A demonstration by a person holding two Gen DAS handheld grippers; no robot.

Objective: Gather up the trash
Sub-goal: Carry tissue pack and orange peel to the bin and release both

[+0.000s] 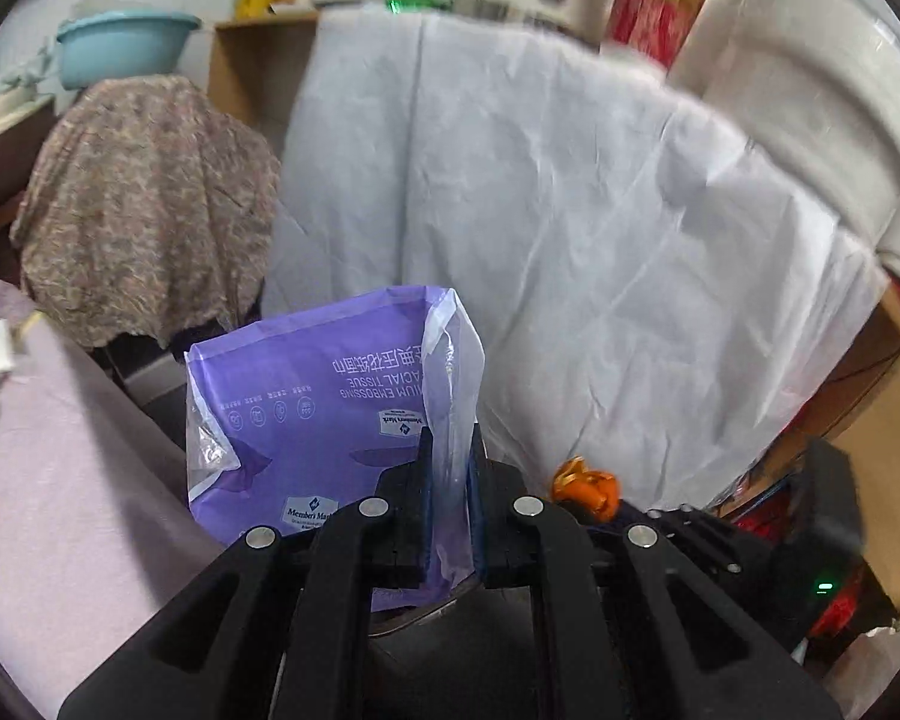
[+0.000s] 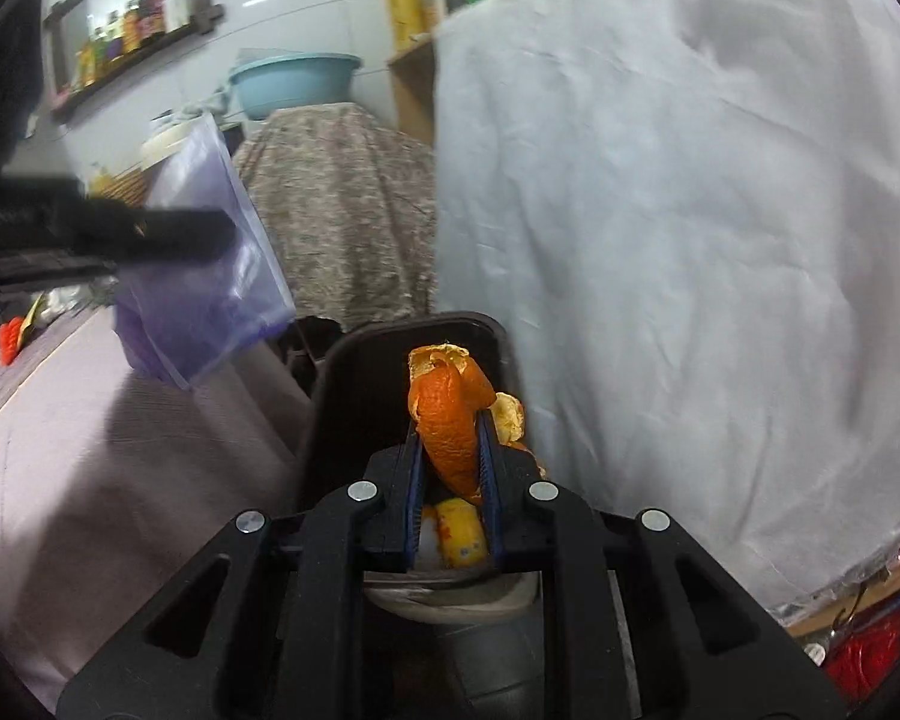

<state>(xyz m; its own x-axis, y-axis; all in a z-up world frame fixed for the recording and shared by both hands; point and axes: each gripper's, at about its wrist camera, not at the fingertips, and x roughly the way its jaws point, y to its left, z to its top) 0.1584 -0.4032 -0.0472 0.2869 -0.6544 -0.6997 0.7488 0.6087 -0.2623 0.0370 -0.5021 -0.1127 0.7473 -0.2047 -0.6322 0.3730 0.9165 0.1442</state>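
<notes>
Left wrist view: the left gripper (image 1: 450, 450) was clamped on the torn clear edge of a purple tissue wrapper (image 1: 324, 414), the film pinched flat between its 2 fingers. The wrapper stood nearly upright, long axis running up and away from the jaws, open ragged end uppermost and its print upside down. Left of it lay the edge of a table under a pale pink cloth (image 1: 60, 480); a dark gap separated that edge from a large white sheet (image 1: 540, 210) hanging ahead and to the right. Low on the right, the right gripper (image 1: 606, 510) showed with orange peel (image 1: 585, 483) at its tip, just beside the left one.

Right wrist view: the right gripper (image 2: 450, 438) was closed on a curl of orange peel (image 2: 447, 420), whose long axis rose out of the jaws and leaned slightly left, the rind side facing the camera. Directly behind and below the peel stood a black bin (image 2: 360, 396), lid tilted up, with a yellow item (image 2: 459, 531) and pale scraps inside; the peel was over its opening. The bin sat wedged between the pink-clothed table edge (image 2: 150, 480) on the left and the white sheet (image 2: 690, 240) on the right, leaving a narrow channel. The left gripper (image 2: 210, 234) held the purple wrapper (image 2: 210, 276) higher up at left, above the table edge and near the bin. Farther back stood a patterned cloth cover (image 2: 342, 210) with a blue basin (image 2: 294, 81) behind it.
</notes>
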